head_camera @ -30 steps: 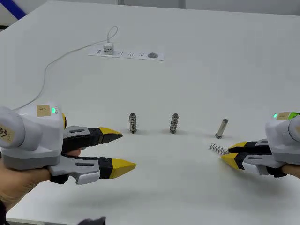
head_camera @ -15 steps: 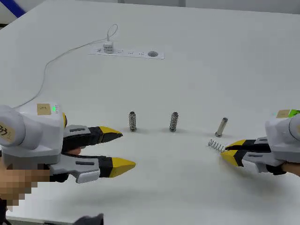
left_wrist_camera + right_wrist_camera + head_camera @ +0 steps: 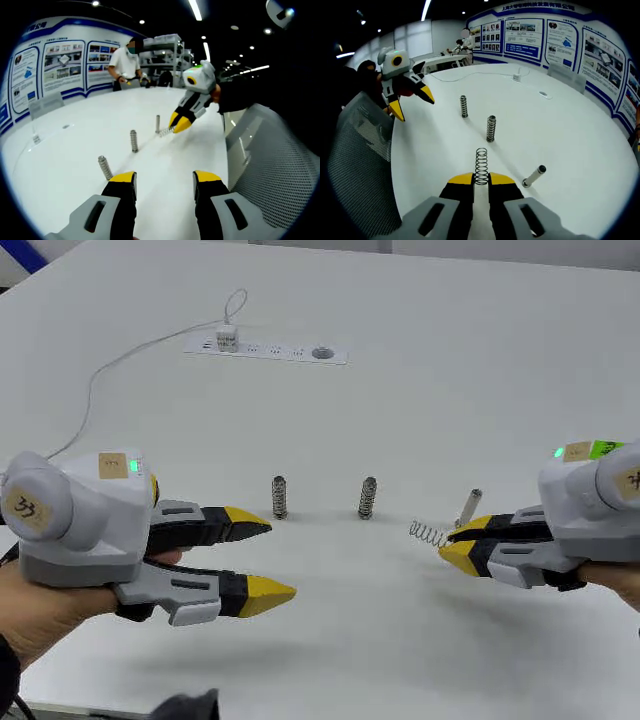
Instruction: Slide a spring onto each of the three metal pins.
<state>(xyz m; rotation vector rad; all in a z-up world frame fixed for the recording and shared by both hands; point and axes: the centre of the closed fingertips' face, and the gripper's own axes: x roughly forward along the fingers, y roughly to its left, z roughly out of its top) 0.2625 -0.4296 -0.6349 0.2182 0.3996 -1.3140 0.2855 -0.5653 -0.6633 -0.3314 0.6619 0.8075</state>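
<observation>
The loose spring [image 3: 428,533] is pinched by one end in my right gripper [image 3: 455,543], whose jaws are nearly together on it, and the rest of the coil pokes out beyond the yellow tips; I cannot tell whether its free end touches the table [image 3: 450,390]. Just beside those tips stands the bare pin [image 3: 469,508], leaning. Further along the row the middle pin [image 3: 367,498] and the left pin [image 3: 279,497] stand upright, each with a spring over it. My left gripper [image 3: 283,560] hovers well apart from the row, jaws wide and holding nothing. The round end of its body carries a sticker reading "33"; the sticker on the right gripper's body I cannot read. At the far side of the table lies a white power strip [image 3: 265,350] with a small white plug [image 3: 226,339] in it and a cable [image 3: 110,370] trailing off. The right gripper view looks straight along the held spring and brings in wall boards [image 3: 560,37] with blue headings, too small to read; the left gripper view takes in a person [image 3: 126,60] standing at another table, and a mesh chair back [image 3: 280,170]
</observation>
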